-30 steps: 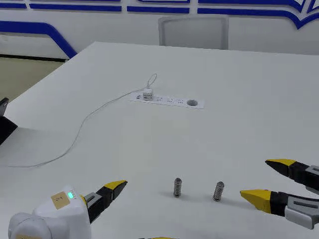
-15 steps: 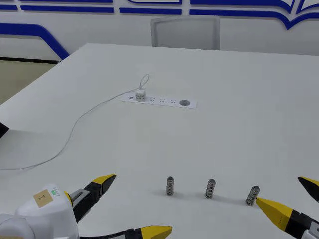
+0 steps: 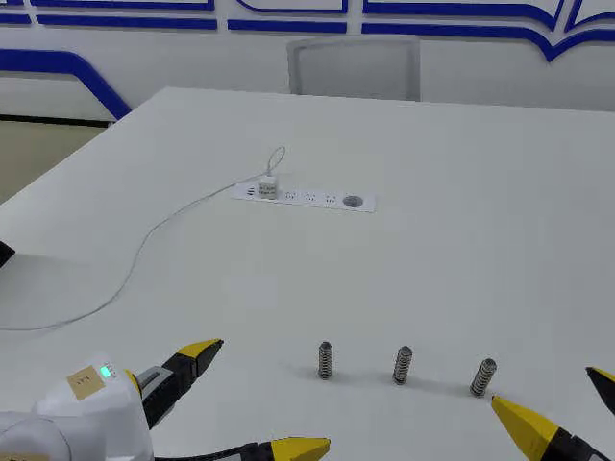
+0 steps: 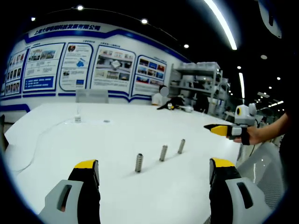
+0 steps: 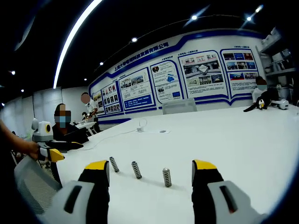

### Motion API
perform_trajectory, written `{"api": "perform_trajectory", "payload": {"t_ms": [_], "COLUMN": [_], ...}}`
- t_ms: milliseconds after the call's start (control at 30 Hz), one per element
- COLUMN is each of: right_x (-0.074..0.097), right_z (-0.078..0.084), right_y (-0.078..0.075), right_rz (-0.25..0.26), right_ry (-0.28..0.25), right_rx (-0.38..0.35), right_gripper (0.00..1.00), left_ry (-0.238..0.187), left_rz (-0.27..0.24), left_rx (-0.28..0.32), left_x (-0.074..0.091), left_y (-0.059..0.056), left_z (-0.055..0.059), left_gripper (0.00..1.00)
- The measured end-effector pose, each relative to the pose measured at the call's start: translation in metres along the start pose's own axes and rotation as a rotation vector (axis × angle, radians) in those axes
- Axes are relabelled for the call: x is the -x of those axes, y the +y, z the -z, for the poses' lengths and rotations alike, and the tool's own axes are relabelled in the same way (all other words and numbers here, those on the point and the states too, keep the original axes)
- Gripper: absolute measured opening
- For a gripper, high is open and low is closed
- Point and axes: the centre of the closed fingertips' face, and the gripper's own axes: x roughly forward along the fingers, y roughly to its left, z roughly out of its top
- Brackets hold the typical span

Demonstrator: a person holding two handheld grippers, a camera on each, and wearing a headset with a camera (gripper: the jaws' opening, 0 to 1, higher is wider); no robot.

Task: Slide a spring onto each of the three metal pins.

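**Three springs upright in a row, both grippers spread and empty**

Three small grey coiled metal springs stand upright in a row on the near part of the wide white tabletop point(image 3: 461, 240). In the head view they are the left-hand spring point(image 3: 325, 360), the middle spring point(image 3: 402, 365) and the right-hand spring point(image 3: 483, 377). They are evenly spaced and do not touch one another. Whether a pin runs inside each coil is too small to tell.

The right gripper point(image 3: 548, 389), with black jaws and yellow tips, comes in at the lower right corner of the head view. One yellow tip lies just beside the foot of the right-hand spring. The right gripper view shows a gap, with all three springs standing ahead of and between the parted tips. Its jaws are spread wide and hold nothing.

The left gripper point(image 3: 252, 399) has the same black and yellow jaws on a white body. It sits at the lower left of the head view, to the left of the row and nearer than it, apart from every spring. Its jaws are also spread wide and hold nothing. In the left gripper view the row runs away between them.

Farther back on the table lies a long white power strip point(image 3: 312, 198). A small white plug point(image 3: 266, 189) sits in its left end, and a thin white cable point(image 3: 144, 252) trails off toward the left edge. A grey chair point(image 3: 354, 67) stands behind the far edge, before a white wall with blue bands.
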Motion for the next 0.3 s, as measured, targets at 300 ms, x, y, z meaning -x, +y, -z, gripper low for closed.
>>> {"api": "perform_trajectory", "payload": {"t_ms": [300], "right_x": [0.0000], "right_z": [0.0022], "right_y": [-0.0063], "right_rz": [0.011], "right_ry": [0.004], "right_rx": [-0.004], "right_gripper": [0.72], "left_ry": [0.007], "left_rz": [-0.002], "left_rx": [-0.003], "left_x": [0.0000], "left_y": [0.0002], "left_z": [0.0013], "left_gripper": [1.00]}}
